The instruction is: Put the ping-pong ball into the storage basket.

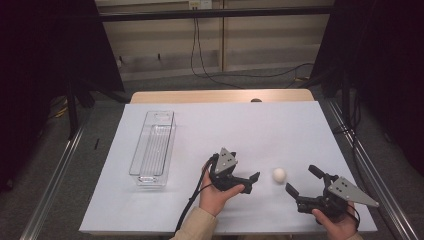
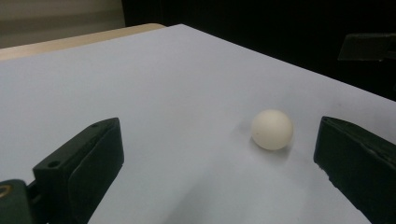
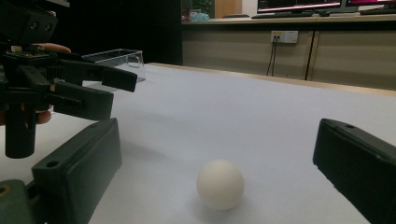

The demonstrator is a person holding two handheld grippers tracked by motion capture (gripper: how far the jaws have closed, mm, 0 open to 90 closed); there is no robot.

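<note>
A small white round plastic ball (image 1: 279, 175) rests ungrasped on the bench between both grippers' spread, empty fingers (image 3: 79, 172), pickup not yet begun.

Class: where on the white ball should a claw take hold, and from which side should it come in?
Grip the white ball across its widest middle. It is round, lying free on the white sheet, so any side works. The open right claw already faces it with the ball between its jaws' line, so closing in from there looks simplest.

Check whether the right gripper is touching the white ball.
Apart. The right gripper view shows the ball resting on white paper midway between the open right gripper jaws, touching neither.
</note>
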